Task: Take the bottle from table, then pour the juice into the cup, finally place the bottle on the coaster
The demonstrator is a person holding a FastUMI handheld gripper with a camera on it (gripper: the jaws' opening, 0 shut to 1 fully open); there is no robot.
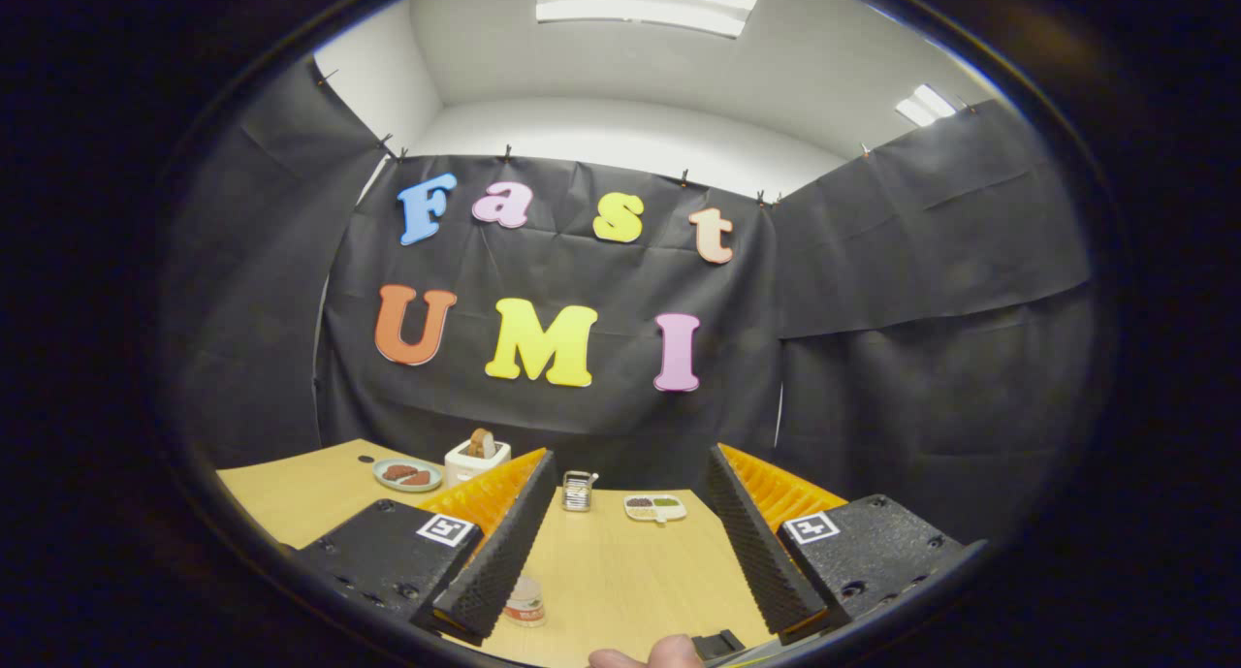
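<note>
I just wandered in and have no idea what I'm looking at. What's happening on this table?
A person is holding a two-finger gripper above a wooden table; a fingertip shows near it. The fingers stand wide apart and grip nothing. A small bottle sits on the table by the left finger. Beyond the fingers are a small metal rack, a divided dish, a plate and a white toaster.

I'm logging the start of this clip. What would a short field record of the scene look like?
gripper: open, nothing between fingers, held above table
table: light wood
bottle: upright, beside one finger, near edge
metal rack: beyond fingers
divided dish: beside rack
plate: far side, holds food
toaster: next to plate
fingertip: at near edge
</note>
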